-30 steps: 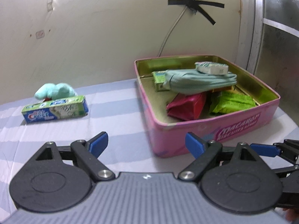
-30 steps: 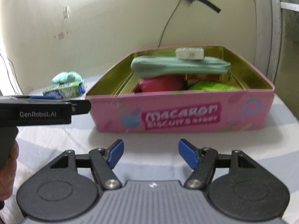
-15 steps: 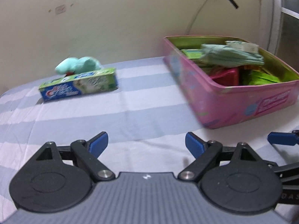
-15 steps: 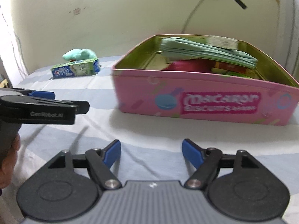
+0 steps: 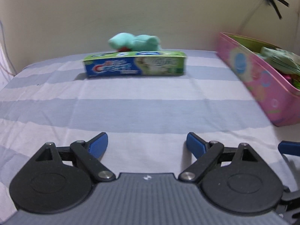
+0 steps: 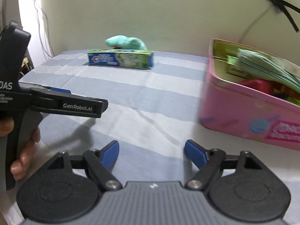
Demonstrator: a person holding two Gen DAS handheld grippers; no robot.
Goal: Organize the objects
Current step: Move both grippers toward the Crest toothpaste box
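Observation:
A green and blue toothpaste box (image 5: 135, 65) (image 6: 121, 59) lies on the striped cloth near the far wall, with a teal plush toy (image 5: 134, 42) (image 6: 126, 42) just behind it. The pink biscuit tin (image 5: 262, 86) (image 6: 243, 112) stands at the right, holding a grey-green pouch (image 6: 270, 67) and several packets. My left gripper (image 5: 147, 146) faces the toothpaste box from well short of it; its jaws are opening with nothing between them. My right gripper (image 6: 151, 152) is also opening and empty, with the tin to its right. In the right wrist view the left gripper (image 6: 56, 103) shows at the left, held by a hand (image 6: 24, 153).
The blue and white striped cloth (image 5: 131, 108) covers the surface up to the pale wall (image 5: 131, 9). A cable fixed with black tape (image 6: 277, 1) runs down the wall behind the tin. Wires hang at the far left (image 6: 43, 18).
Both views have swung left: the tin slid from the middle to the right edge and the toothpaste box and plush came to the centre and nearer. The right jaws stand wider.

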